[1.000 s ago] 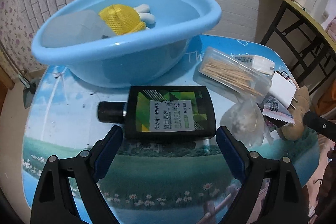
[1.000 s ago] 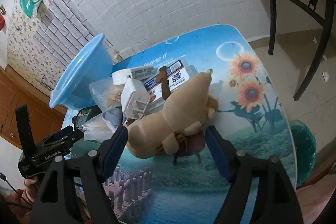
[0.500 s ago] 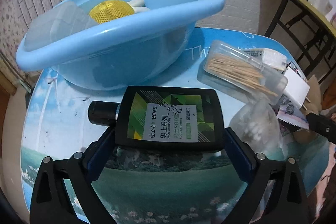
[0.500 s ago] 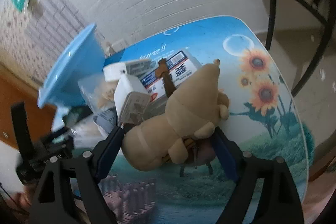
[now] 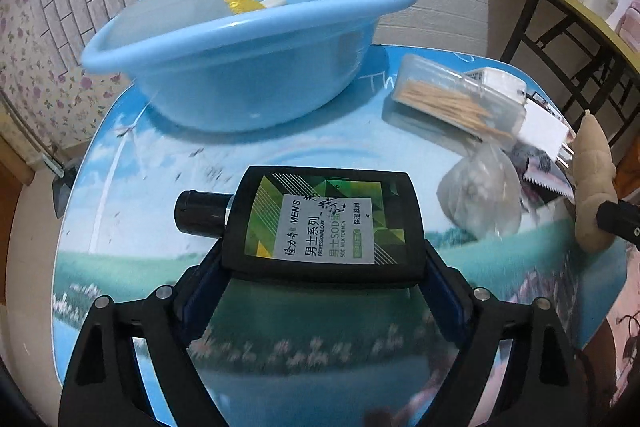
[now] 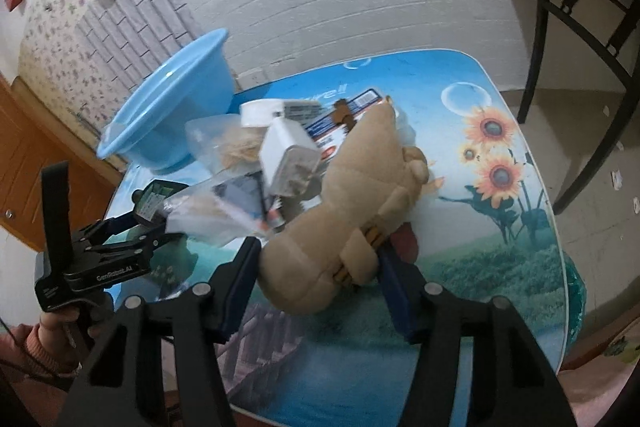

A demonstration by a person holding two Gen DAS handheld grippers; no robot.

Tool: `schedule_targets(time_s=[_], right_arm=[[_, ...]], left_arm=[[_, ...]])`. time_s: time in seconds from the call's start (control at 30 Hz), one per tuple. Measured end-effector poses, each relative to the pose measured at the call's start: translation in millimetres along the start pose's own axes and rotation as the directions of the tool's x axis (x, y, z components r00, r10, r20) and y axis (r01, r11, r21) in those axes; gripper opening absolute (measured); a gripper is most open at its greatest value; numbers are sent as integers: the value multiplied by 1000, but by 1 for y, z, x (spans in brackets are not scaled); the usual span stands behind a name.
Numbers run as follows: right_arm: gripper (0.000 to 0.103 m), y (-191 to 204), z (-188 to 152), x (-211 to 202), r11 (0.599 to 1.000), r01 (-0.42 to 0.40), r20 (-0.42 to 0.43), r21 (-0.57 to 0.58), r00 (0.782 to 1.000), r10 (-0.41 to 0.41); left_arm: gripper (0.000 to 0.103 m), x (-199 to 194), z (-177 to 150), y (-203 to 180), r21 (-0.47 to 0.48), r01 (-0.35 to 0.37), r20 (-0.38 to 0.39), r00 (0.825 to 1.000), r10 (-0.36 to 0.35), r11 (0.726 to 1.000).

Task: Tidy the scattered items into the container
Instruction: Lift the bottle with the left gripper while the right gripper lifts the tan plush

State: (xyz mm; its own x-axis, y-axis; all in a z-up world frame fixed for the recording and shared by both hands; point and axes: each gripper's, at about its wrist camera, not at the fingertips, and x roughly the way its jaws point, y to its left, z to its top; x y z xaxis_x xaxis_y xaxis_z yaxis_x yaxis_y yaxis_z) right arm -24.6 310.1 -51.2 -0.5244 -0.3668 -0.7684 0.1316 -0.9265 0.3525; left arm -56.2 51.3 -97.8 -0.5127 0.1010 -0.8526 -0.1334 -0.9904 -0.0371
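My left gripper [image 5: 320,279] is shut on a flat black lotion bottle [image 5: 324,223] with a green label and holds it off the table, cap to the left. The blue basin [image 5: 248,43] stands beyond it with a yellow toy [image 5: 240,3] and a clear lid inside. My right gripper [image 6: 316,267] is shut on a tan plush toy [image 6: 352,203] and holds it just above the table. A toothpick box [image 5: 456,99], a clear bag [image 5: 480,195], a white charger [image 6: 288,151] and packets lie between the two grippers.
The round table [image 6: 500,227] has a printed landscape top and stands against a white brick wall. A dark chair frame [image 6: 580,27] stands to the right. The left gripper shows in the right wrist view [image 6: 136,227] at the left.
My left gripper closed on the black bottle and raised it. My right gripper closed on the plush toy and began lifting it.
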Motion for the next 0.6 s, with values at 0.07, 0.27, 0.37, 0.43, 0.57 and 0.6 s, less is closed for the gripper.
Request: schedule_targets(time_s=[0.07, 0.27, 0.37, 0.43, 0.57, 0.6], right_arm=[[57, 2, -3, -3, 999, -7, 4, -36, 1000, 7], [57, -1, -14, -15, 995, -8, -2, -96, 1000, 8], [58, -5, -20, -19, 993, -5, -30, -115, 1000, 1], [60, -9, -22, -21, 994, 7, -36, -107, 999, -11], [64, -20, -21, -17, 999, 31, -47, -44, 998, -33], [64, -24, -19, -16, 1000, 22, -50, -12, 999, -22]], left_arm=[[89, -5, -5, 6, -7, 5, 0, 1000, -5, 1000], [89, -21, -28, 24, -19, -15, 2, 1000, 15, 1000], [89, -28, -35, 33, -31, -17, -2, 1000, 17, 999], [89, -28, -37, 35, -37, -23, -2, 1000, 23, 999], [89, -26, -42, 39, -44, -27, -3, 1000, 27, 999], [89, -26, -42, 40, -45, -29, 1, 1000, 29, 999]])
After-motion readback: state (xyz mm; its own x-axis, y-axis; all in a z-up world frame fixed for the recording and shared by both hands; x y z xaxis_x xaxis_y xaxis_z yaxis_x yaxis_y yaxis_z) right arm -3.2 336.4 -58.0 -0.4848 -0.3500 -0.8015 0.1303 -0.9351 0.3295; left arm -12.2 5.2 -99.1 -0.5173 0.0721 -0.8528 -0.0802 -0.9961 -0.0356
